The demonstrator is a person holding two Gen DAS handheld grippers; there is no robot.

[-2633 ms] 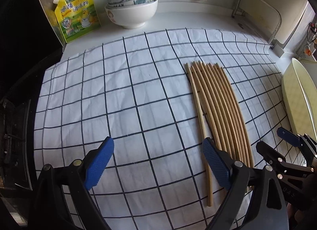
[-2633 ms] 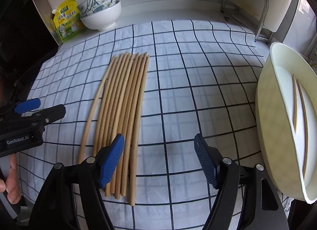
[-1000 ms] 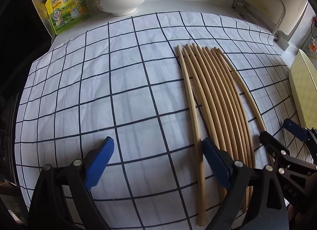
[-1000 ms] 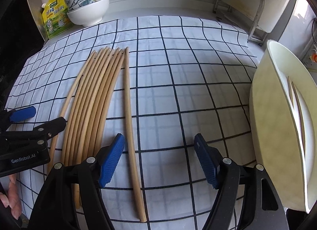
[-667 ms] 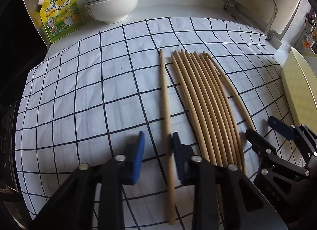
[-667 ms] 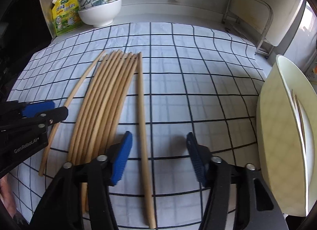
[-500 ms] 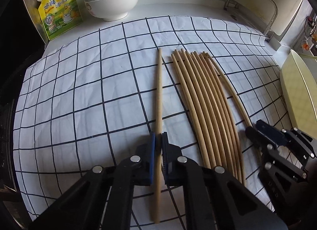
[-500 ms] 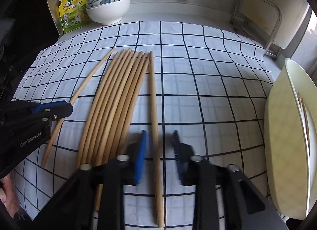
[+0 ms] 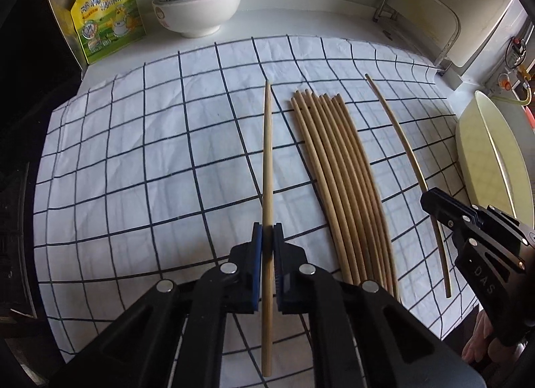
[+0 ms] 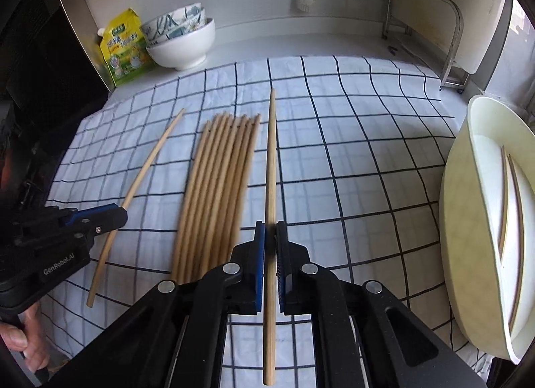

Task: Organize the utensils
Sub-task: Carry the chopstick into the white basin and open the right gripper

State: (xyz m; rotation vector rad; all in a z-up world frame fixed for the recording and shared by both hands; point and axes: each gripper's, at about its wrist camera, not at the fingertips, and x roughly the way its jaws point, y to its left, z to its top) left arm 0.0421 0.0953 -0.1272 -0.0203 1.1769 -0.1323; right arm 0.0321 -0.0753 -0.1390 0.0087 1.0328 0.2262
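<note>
Left gripper jaws clamp one chopstick; right gripper jaws clamp another. Both point toward twelve o'clock; tray at three o'clock (right nearer).

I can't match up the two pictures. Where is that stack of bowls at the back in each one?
Left wrist view: the stack of bowls sits at top, left of centre, behind the checked cloth.
Right wrist view: the stack of bowls sits upper left, smaller and further off.
Shared landmark: the yellow pouch stands just left of the bowls in both.
</note>
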